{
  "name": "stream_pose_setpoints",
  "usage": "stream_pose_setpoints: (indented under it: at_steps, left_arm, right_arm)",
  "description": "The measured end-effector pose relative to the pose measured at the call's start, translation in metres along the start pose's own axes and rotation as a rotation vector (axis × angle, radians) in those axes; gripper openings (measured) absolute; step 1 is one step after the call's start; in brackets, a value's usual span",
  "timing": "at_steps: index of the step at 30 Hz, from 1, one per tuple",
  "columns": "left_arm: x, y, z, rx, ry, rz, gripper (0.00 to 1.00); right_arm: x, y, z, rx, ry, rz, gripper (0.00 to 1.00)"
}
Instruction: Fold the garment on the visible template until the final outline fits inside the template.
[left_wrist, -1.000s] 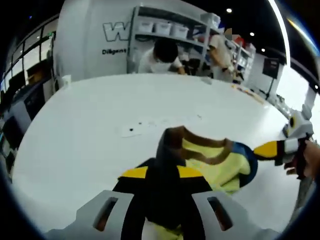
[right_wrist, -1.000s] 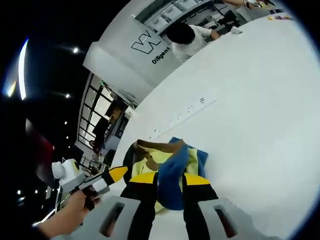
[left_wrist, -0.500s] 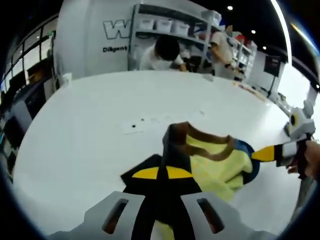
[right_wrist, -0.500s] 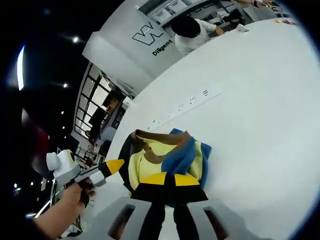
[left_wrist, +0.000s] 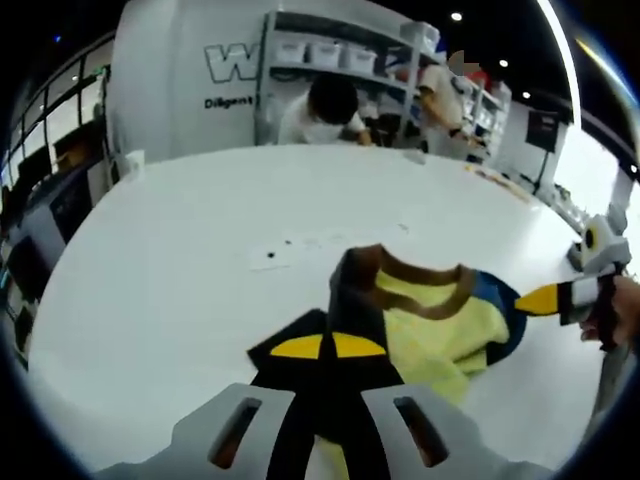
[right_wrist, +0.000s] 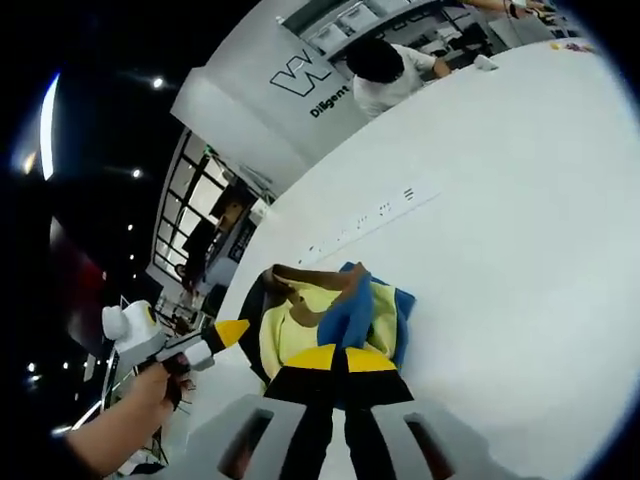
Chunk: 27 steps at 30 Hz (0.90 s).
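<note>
A bunched garment (left_wrist: 430, 325), yellow with a brown collar, a black side and a blue side, lies on the white table (left_wrist: 180, 250). My left gripper (left_wrist: 325, 345) is shut on its black edge. My right gripper (left_wrist: 545, 298) reaches in from the right at the blue edge, a hand behind it. In the right gripper view the garment (right_wrist: 300, 325) sits just past my right gripper (right_wrist: 338, 356), which is shut on the blue fabric. The left gripper (right_wrist: 225, 333) shows at the left, held by a hand. A pale template strip with small dark marks (left_wrist: 300, 248) (right_wrist: 375, 215) lies beyond the garment.
Two people (left_wrist: 325, 110) lean over the table's far edge in front of shelves with bins (left_wrist: 330, 50). A white wall with lettering (right_wrist: 300, 80) stands behind. Small items (left_wrist: 495, 182) lie at the far right rim. Bare table surface spreads around the garment.
One second ago both grippers stood open around the fabric; their jaws have since shut on it. The garment has spread a little flatter.
</note>
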<state>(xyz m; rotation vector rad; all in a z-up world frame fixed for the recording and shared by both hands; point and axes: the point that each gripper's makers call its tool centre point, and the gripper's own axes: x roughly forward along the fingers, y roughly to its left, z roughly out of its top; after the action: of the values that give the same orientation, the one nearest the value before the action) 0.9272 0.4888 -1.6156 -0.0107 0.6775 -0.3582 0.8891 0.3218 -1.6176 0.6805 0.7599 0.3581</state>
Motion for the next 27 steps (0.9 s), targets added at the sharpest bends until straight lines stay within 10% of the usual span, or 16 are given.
stream_pose_setpoints:
  at_steps: [20, 27]
  left_arm:
    - [-0.013, 0.012, 0.007, 0.015, -0.025, 0.014, 0.0]
    - [-0.053, 0.014, 0.037, 0.023, -0.115, 0.016, 0.0]
  right_arm:
    - [-0.023, -0.011, 0.006, -0.003, -0.034, 0.018, 0.0]
    - [-0.059, 0.015, 0.041, -0.2, -0.111, 0.017, 0.0]
